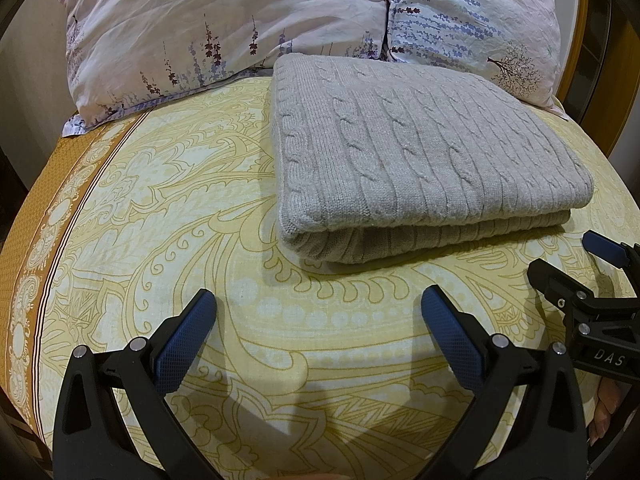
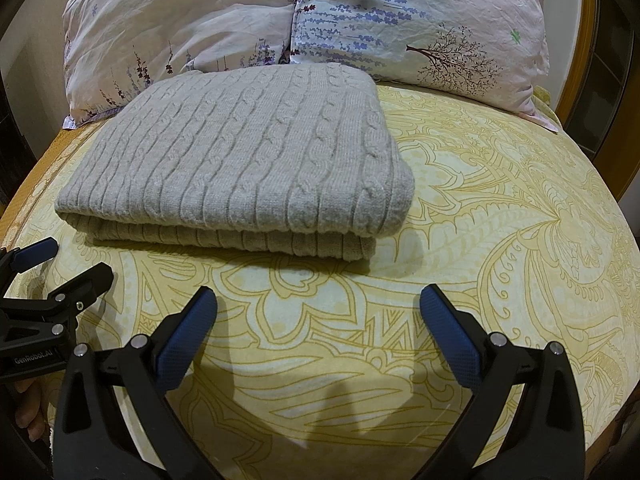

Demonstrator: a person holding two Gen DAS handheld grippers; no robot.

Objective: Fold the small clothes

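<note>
Two grippers (image 1: 319, 302) (agape), one folded sweater (image 1: 420, 152)

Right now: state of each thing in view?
Grey cable-knit sweater: folded, lying flat on the bedsheet, untouched.
Left claw: open, empty, short of the sweater.
Right claw: open, empty, short of the sweater.
Pillows: propped side by side behind the sweater.
Bedsheet: spread smooth.

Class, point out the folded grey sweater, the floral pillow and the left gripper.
Folded grey sweater (image 1: 420, 148): left wrist view, top layer.
Floral pillow (image 1: 224, 20): left wrist view, front face.
Left gripper (image 1: 319, 312): left wrist view, between open fingers.
</note>
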